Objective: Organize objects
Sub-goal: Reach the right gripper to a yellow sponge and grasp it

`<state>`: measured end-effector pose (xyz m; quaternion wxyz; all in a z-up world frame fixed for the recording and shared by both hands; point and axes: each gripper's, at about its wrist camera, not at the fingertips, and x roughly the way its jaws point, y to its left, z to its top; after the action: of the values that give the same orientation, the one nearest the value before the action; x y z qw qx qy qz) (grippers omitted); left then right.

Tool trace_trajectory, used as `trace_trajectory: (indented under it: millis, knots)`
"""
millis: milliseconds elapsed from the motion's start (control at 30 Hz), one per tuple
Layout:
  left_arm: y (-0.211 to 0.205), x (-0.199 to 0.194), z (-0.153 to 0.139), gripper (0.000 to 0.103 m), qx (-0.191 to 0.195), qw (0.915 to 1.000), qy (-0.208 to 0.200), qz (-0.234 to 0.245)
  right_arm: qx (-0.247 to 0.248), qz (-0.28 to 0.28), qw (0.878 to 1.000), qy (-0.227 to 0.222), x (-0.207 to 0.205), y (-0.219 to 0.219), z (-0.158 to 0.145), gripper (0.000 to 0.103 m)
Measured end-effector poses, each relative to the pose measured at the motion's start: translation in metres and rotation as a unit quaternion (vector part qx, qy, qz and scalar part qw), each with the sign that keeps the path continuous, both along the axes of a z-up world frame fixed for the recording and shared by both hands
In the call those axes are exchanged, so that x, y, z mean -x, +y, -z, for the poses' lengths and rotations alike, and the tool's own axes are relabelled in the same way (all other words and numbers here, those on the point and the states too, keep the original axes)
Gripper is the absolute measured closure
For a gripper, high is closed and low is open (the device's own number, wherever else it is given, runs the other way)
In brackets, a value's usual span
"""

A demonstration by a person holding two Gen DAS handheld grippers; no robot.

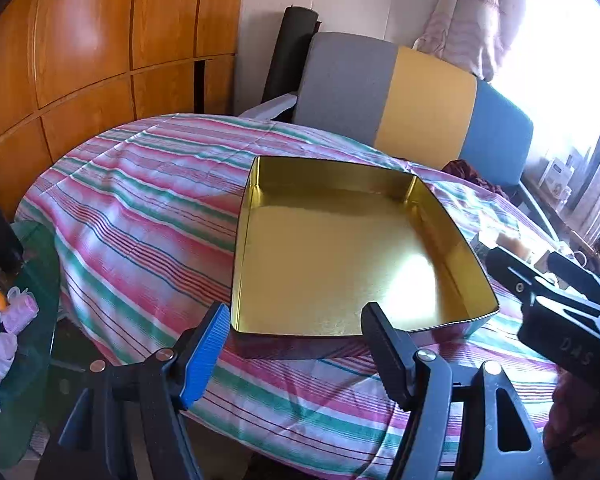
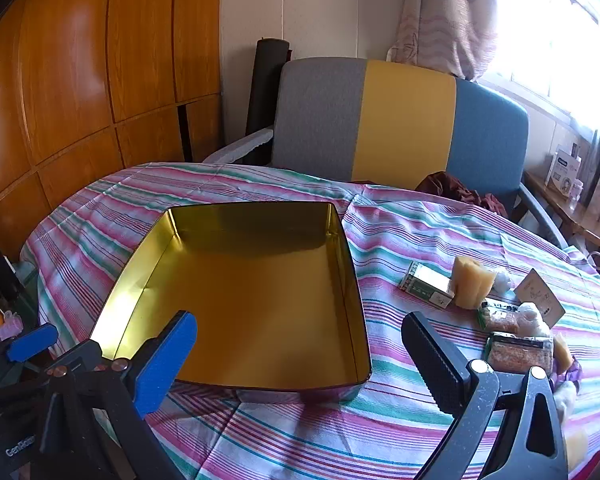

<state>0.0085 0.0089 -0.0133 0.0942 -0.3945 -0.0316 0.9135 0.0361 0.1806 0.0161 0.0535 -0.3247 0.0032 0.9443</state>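
Observation:
An open gold-lined tin box (image 1: 340, 264) sits empty on the striped tablecloth; it also shows in the right wrist view (image 2: 244, 304). My left gripper (image 1: 296, 348) is open and empty at the box's near edge. My right gripper (image 2: 300, 356) is open and empty, just in front of the box's near right corner. To the right of the box lie a small green-and-white carton (image 2: 426, 285), a yellow sponge (image 2: 472, 283), two snack packets (image 2: 518, 351) and a card (image 2: 540, 294).
A grey, yellow and blue sofa (image 2: 404, 128) stands behind the table. Wooden cabinets (image 2: 80, 80) line the left wall. A glass side table with oranges and pink items (image 1: 4, 320) stands low left. A bright window (image 2: 552, 32) is at right.

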Motion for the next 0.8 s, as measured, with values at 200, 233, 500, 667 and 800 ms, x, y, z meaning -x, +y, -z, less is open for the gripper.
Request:
trace_trajectory:
  millis: [200,233,500,667,800]
  knots:
    - [0.003,0.0,-0.001,0.034,-0.005,0.9996,-0.002,0.026,-0.001,-0.003,1.0,-0.004,-0.001,0.004,0.002,0.0]
    - [0.004,-0.001,-0.001,0.034,-0.007,0.9996,-0.001,0.029,0.0,-0.003,1.0,-0.005,-0.002,0.005,0.003,0.0]
    - [0.018,0.001,0.001,0.033,-0.008,0.9975,-0.019,0.068,0.011,0.013,1.0,-0.014,-0.009,0.026,0.007,0.0]
    - [0.029,0.001,0.006,0.033,-0.018,0.9945,-0.036,0.097,0.016,0.024,0.999,-0.024,-0.018,0.045,0.012,0.0]
    - [0.041,-0.001,0.0,0.033,-0.029,0.9913,-0.031,0.125,0.025,0.039,0.998,-0.034,-0.031,0.07,0.014,0.0]
